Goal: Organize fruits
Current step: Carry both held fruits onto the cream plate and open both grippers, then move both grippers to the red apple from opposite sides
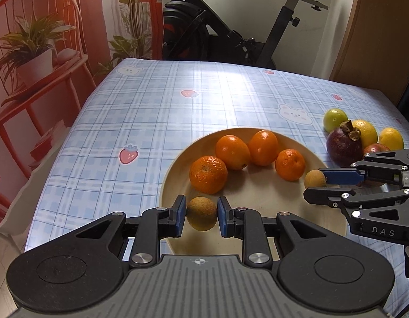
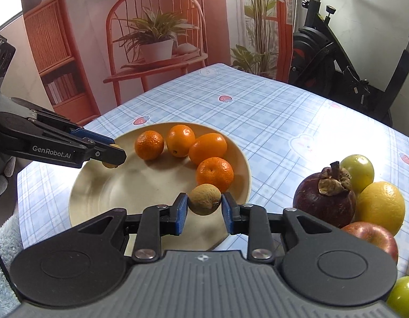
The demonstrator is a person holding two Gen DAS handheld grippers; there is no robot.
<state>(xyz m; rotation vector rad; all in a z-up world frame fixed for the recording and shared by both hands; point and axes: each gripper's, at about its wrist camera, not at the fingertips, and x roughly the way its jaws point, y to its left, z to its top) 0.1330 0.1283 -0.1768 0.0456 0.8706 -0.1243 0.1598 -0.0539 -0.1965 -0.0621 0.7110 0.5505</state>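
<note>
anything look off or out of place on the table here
Nothing looks spilled or damaged. Four orange fruits sit in the plate, each gripper holds a small brown fruit over it, and the other fruit, including the mangosteen, is still piled beside it.

Four oranges (image 2: 149, 145), two longans (image 2: 204, 203), one plate (image 2: 103, 185).

A table (image 1: 156, 122) covered by a blue plaid cloth printed with strawberries and bears carries a beige plate (image 1: 175, 169). Just right of the plate, a cluster of fruit lies on the cloth: a mangosteen (image 2: 323, 201), a lemon (image 2: 382, 206), a green fruit (image 2: 359, 168) and an apple (image 2: 374, 235).
</note>
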